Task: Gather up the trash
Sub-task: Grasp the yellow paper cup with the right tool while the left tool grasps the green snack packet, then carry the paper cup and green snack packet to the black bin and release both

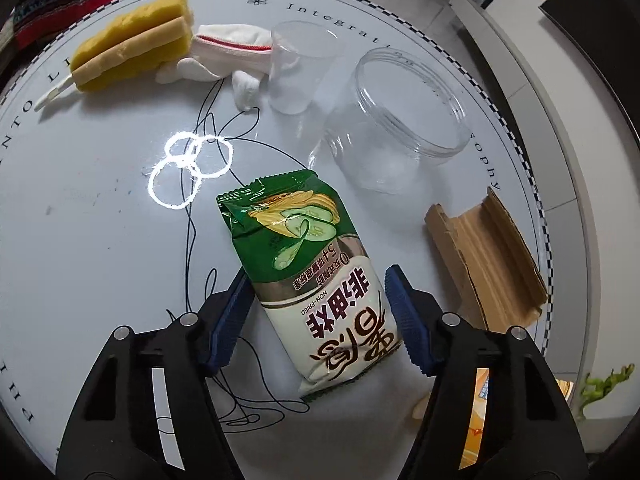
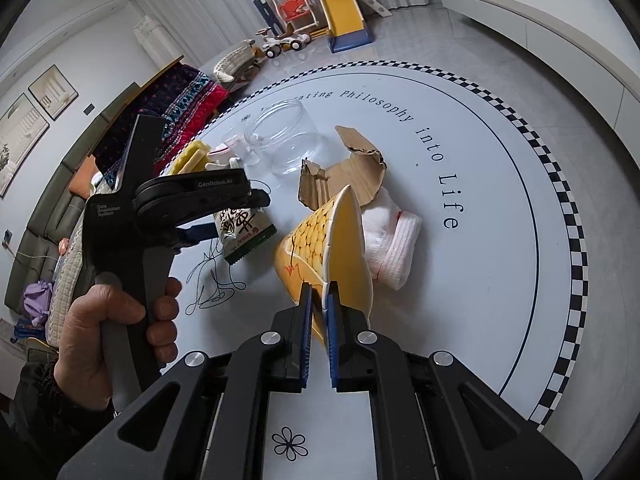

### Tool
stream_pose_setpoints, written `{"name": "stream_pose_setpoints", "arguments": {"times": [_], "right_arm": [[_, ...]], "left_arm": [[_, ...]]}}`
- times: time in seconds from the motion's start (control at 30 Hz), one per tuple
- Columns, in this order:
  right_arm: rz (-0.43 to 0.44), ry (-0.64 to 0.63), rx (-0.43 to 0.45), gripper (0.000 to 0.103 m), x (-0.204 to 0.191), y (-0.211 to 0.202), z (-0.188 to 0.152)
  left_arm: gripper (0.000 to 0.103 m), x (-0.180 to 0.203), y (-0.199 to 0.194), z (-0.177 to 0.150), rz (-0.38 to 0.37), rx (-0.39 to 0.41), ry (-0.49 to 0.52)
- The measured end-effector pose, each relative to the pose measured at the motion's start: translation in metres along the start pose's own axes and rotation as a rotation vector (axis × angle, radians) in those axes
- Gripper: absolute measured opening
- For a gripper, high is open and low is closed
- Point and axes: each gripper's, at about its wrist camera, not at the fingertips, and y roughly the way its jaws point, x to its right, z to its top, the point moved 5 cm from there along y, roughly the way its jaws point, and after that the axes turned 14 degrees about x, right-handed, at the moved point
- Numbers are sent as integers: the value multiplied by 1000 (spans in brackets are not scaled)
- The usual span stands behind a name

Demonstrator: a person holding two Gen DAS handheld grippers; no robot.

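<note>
A green and white snack bag lies on the round white mat. My left gripper is open, its blue pads either side of the bag's lower half, left pad touching it. The right wrist view shows the bag between those fingers. My right gripper is shut on the rim of a yellow paper cup, held tilted above the mat. Torn brown cardboard lies right of the bag and shows in the right wrist view.
A clear jar, clear plastic cup, yellow sponge brush and white sock lie beyond the bag. Another white sock lies behind the paper cup. A sofa with blankets borders the mat; toys stand far back.
</note>
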Motion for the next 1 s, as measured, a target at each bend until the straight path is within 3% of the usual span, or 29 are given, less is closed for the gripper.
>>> {"name": "stream_pose_setpoints", "arguments": {"times": [0.17, 0.57, 0.93, 1.0], "right_arm": [[-13, -6, 2, 3, -12, -4, -1], [-18, -60, 20, 3, -79, -25, -4], [44, -149, 16, 3, -176, -32, -22], [64, -162, 6, 3, -195, -29, -30]], "left_arm": [[61, -12, -17, -8, -60, -3, 16], [61, -65, -118, -28, -121, 124, 97], [61, -149, -199, -43, -89, 249, 100], [56, -170, -216, -46, -71, 285, 105]]}}
